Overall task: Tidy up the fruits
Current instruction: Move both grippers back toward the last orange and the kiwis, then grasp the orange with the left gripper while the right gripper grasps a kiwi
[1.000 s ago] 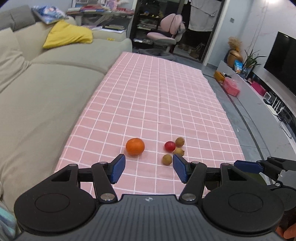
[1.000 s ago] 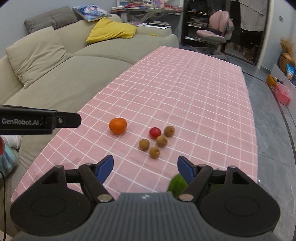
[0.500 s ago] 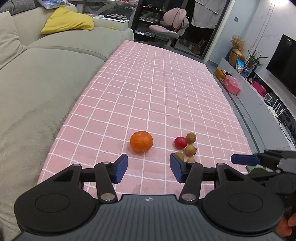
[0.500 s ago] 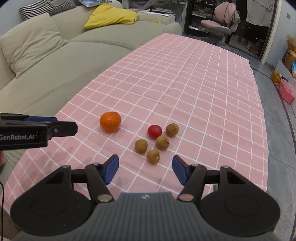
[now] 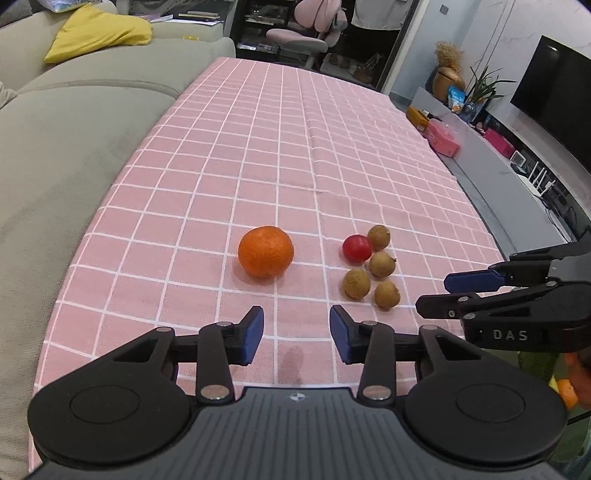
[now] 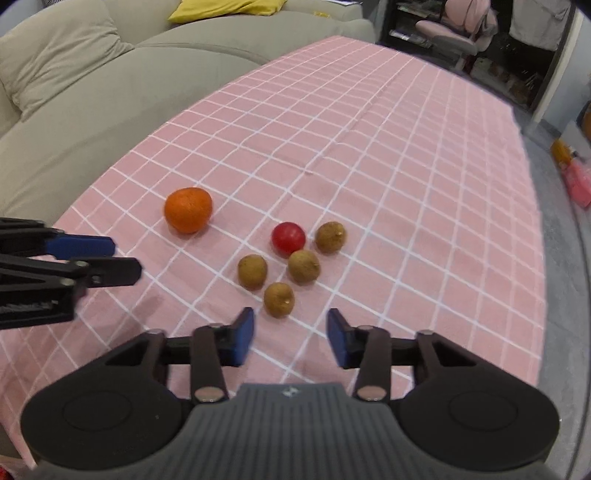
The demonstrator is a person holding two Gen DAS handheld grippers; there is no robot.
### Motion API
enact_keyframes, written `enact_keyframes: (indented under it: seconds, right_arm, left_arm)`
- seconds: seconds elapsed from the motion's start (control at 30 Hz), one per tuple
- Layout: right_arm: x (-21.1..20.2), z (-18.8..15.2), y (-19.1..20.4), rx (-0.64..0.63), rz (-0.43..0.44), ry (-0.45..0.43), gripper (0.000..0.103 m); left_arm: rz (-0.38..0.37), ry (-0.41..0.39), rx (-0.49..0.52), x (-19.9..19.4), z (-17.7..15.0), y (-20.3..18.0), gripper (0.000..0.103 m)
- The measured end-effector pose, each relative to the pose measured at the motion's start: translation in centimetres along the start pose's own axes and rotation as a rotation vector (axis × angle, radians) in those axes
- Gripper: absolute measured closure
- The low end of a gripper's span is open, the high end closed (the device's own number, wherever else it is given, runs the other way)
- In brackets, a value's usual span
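An orange [image 5: 265, 251] [image 6: 188, 214] lies on the pink checked tablecloth [image 5: 280, 155], with a red round fruit [image 5: 356, 248] [image 6: 288, 239] and several small brown fruits [image 5: 371, 271] [image 6: 280, 269] clustered to its right. My left gripper [image 5: 296, 334] hovers just short of the orange, jaws closing, nothing between its blue pads. My right gripper [image 6: 290, 334] hangs just short of the nearest brown fruit [image 6: 279, 299], jaws closing too and empty. Each gripper shows at the edge of the other's view: the right gripper [image 5: 480, 291] and the left gripper [image 6: 96, 258].
A beige sofa [image 5: 66, 122] runs along the left side of the table, with a yellow cushion [image 5: 99, 31] on it. A pink chair [image 5: 299, 22] stands past the far end. A low cabinet [image 5: 480, 155] and television [image 5: 554, 85] line the right.
Both grippers have sunk toward the table and come nearer the fruit, and the jaws of both have narrowed. The fruit has not moved.
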State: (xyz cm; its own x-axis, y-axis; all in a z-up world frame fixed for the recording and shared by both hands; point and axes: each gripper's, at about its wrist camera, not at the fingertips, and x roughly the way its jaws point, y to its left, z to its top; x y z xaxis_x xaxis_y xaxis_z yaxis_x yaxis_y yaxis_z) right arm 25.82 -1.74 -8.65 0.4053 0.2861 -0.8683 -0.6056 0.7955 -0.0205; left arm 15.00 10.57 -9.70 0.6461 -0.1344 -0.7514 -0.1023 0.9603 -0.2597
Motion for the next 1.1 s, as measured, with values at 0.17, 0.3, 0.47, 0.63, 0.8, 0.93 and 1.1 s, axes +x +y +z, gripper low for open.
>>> enact_keyframes:
  seconds: [0.17, 0.3, 0.47, 0.63, 0.8, 0.93, 1.1]
  right_arm:
    - [0.5, 0.9, 0.0, -0.015, 0.029, 0.042, 0.065]
    - [1.2, 2.2, 0.8, -0.102, 0.043, 0.094, 0.065]
    - [2.4, 4.4, 1.0, -0.177, 0.064, 0.167, 0.065]
    - [4.4, 5.8, 0.9, -0.233, 0.104, 0.258, 0.065]
    - [6.0, 6.1, 0.9, -0.261, 0.121, 0.323, 0.065]
    - [6.8, 6.2, 0.9, -0.280, 0.122, 0.356, 0.066]
    - [7.7, 6.6, 1.1, -0.316, 0.114, 0.381, 0.066]
  left_arm:
    - [0.019, -0.003, 0.000, 0.8, 0.6, 0.2, 0.055]
    - [0.045, -0.019, 0.042, 1.5, 1.7, 0.1, 0.054]
    - [0.072, -0.032, 0.022, 2.4, 2.6, 0.9, 0.046]
    - [0.073, -0.037, 0.005, 3.3, 3.5, 1.0, 0.040]
    - [0.079, -0.017, -0.015, 4.7, 3.9, 1.1, 0.039]
    - [0.094, -0.007, -0.008, 5.4, 3.8, 1.0, 0.039]
    - [0.079, -0.005, -0.060, 5.9, 3.9, 1.5, 0.044]
